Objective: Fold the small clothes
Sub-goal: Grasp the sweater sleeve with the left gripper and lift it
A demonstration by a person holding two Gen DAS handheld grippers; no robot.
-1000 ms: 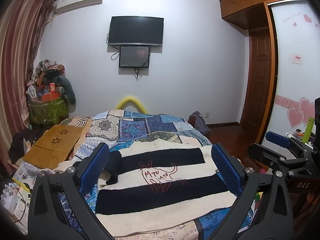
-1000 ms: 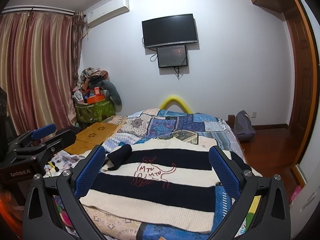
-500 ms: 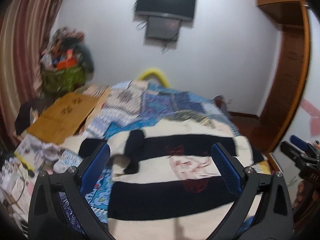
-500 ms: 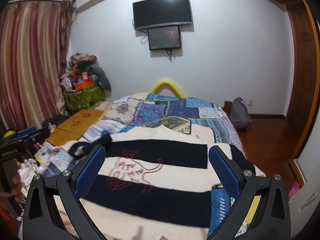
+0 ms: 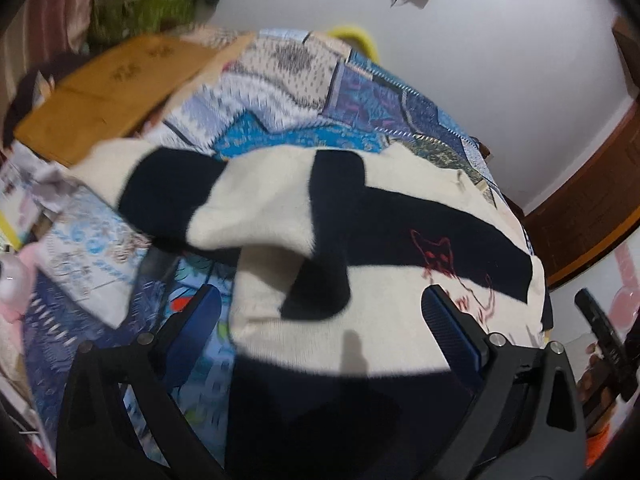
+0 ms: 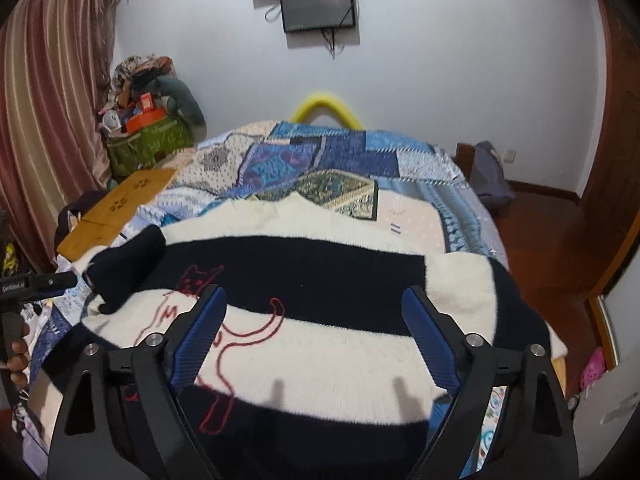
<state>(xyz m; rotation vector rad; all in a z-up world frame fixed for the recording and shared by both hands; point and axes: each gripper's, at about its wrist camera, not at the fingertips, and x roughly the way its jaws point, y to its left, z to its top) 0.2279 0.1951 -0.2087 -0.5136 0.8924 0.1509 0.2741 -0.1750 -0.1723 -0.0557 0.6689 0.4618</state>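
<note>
A cream and navy striped sweater (image 5: 400, 216) (image 6: 320, 264) with a red cat outline lies flat on the bed. Its left sleeve (image 5: 248, 208) is folded across the body, the navy cuff (image 6: 128, 268) resting on the chest. My left gripper (image 5: 320, 320) hovers open over the sleeve end and the sweater's left side, with nothing between its blue pads. My right gripper (image 6: 314, 320) hangs above the sweater's lower middle; its jaws are closing, still wide apart and not pressing on anything. Each gripper shows at the edge of the other's view, held by a hand.
A patchwork quilt (image 6: 340, 160) covers the bed. A wooden lap table (image 6: 116, 204) and a green basket of clutter (image 6: 148, 140) stand at the left, by the curtains. A grey bag (image 6: 490, 176) sits on the wooden floor at the right. Screens hang on the far wall.
Both grippers have dropped toward the sweater and tilted downward. The left one swung left over the folded sleeve. The right jaws have narrowed a little.
</note>
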